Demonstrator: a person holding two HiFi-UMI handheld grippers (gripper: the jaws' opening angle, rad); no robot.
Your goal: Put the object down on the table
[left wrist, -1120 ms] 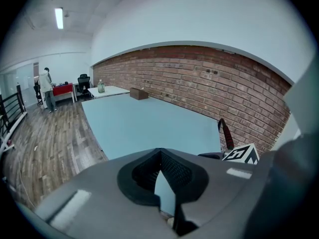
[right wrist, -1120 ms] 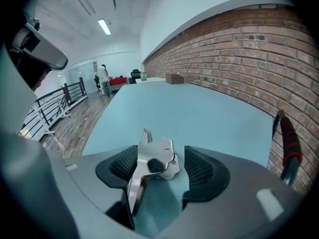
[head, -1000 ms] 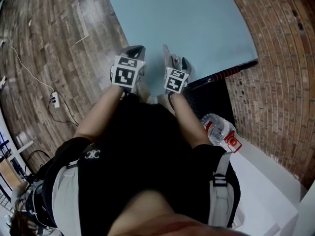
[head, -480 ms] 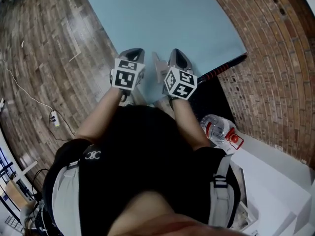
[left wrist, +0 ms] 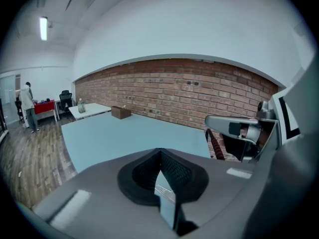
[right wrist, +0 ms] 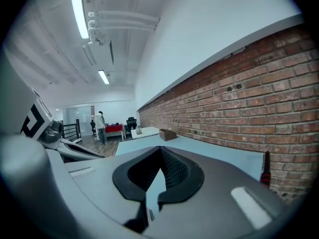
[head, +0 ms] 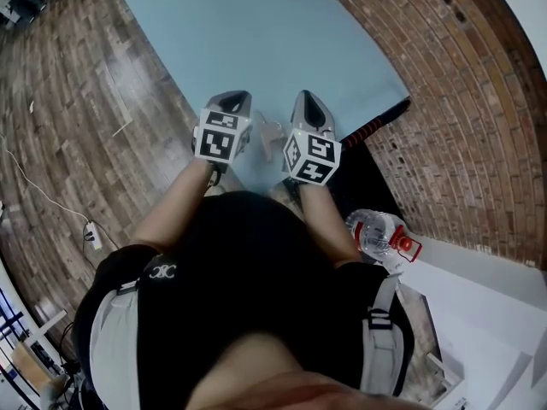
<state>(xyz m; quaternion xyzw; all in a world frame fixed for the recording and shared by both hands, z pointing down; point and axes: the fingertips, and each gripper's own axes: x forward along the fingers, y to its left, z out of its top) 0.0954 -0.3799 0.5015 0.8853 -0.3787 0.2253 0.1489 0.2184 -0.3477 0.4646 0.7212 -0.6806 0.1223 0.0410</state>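
Note:
Both grippers hang side by side over the near edge of the light blue table (head: 256,41). My left gripper (head: 235,101) is shut, and its pads (left wrist: 172,171) meet at the tip with nothing held between them. My right gripper (head: 306,101) is also shut and empty, its pads (right wrist: 172,171) closed together. A small grey piece (head: 272,135) shows between the two grippers; I cannot tell what it is. No separate held object shows in either gripper view.
A red-and-black striped bar (head: 376,125) lies along the table's right edge, by the brick wall (head: 461,101). A clear water bottle (head: 376,233) with a red cap sits by the person's right hip. A brown box (left wrist: 121,112) stands at the table's far end.
The right gripper's jaws stood spread a second ago and are now together. The head view has shifted, so more of the table shows.

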